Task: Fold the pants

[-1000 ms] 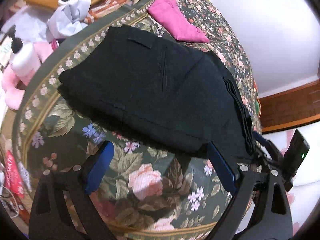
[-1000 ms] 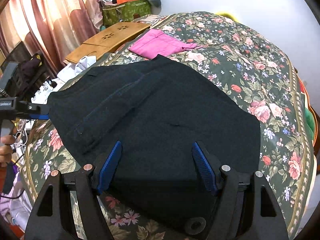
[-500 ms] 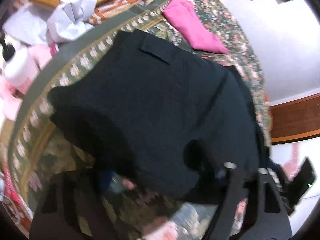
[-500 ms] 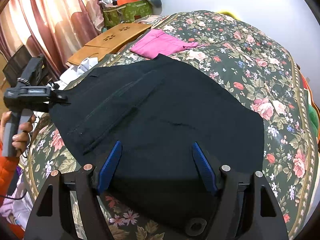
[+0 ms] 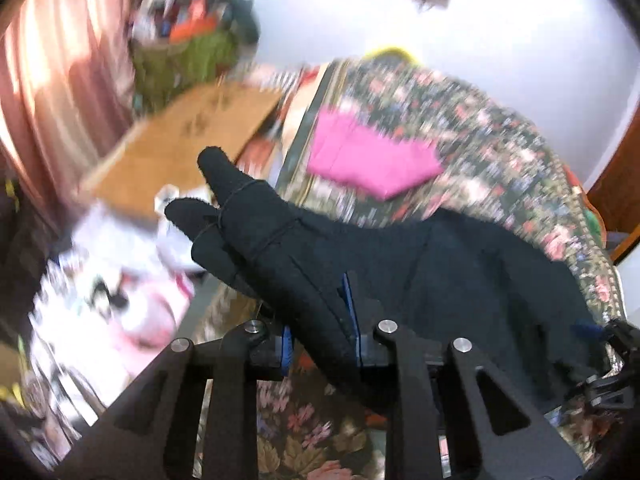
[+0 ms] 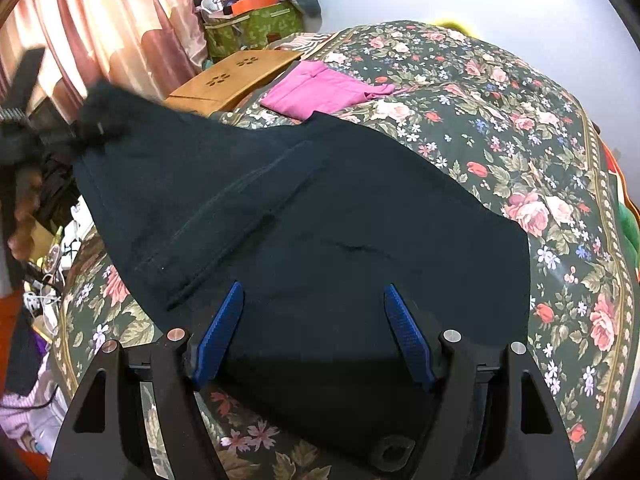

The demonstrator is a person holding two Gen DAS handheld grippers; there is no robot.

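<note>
Jaws on the left gripper [image 5: 320, 320] are pinched narrow on a bunched corner of the black pants [image 6: 320, 220], lifted clear off the near-left edge of the bed [image 6: 560, 152]. That corner sticks up past the blue pads, so the grip looks solid. Right gripper [image 6: 312, 332] has its jaws wide with nothing in them, sitting low over the near edge of the fabric. Pants lie on the near half of the floral bedspread, long axis running left to right across it. My guess: the raised corner goes toward the right side, where the right gripper is nearer. Pink folded garment [image 6: 320, 92] sits well apart at the far edge.
</note>
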